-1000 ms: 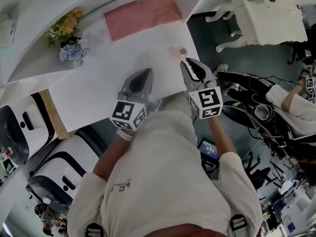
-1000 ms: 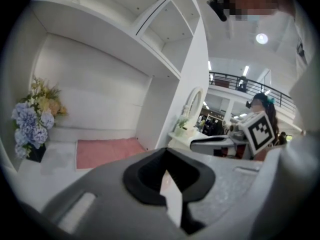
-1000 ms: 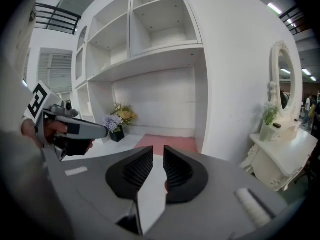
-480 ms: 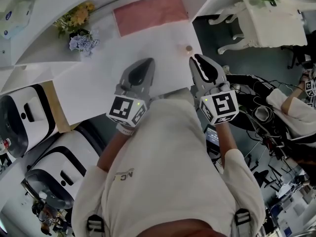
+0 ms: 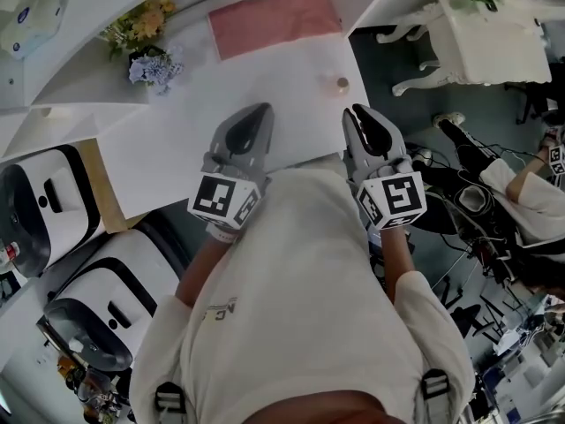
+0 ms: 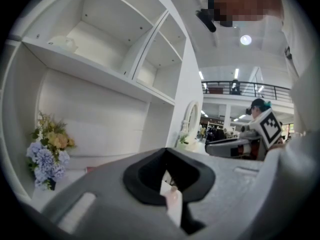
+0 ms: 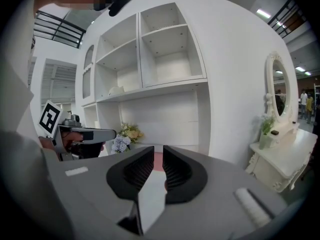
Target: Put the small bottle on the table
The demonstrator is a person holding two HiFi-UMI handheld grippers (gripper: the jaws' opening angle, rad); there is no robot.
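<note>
The small bottle (image 5: pixel 342 84) stands upright on the white table (image 5: pixel 177 148), near its right edge, with nothing touching it. My right gripper (image 5: pixel 365 118) hovers just in front of the bottle over the table's front edge, jaws shut and empty (image 7: pixel 158 149). My left gripper (image 5: pixel 253 122) is held beside it to the left, over the table, also shut with nothing in it (image 6: pixel 166 151). Both are drawn in close to the person's chest. Each gripper shows in the other's view: the right gripper (image 6: pixel 235 145), the left gripper (image 7: pixel 85 134).
A pink mat (image 5: pixel 274 20) lies at the table's far side, and a flower vase (image 5: pixel 146 47) stands at the back left under white shelves (image 7: pixel 165 59). A white dressing table (image 5: pixel 490 34) stands to the right. Cables and a seated person (image 5: pixel 521 193) are on the floor.
Both grippers have drawn back a little toward the body. The right gripper now sits farther from the bottle, which stays standing on the table.
</note>
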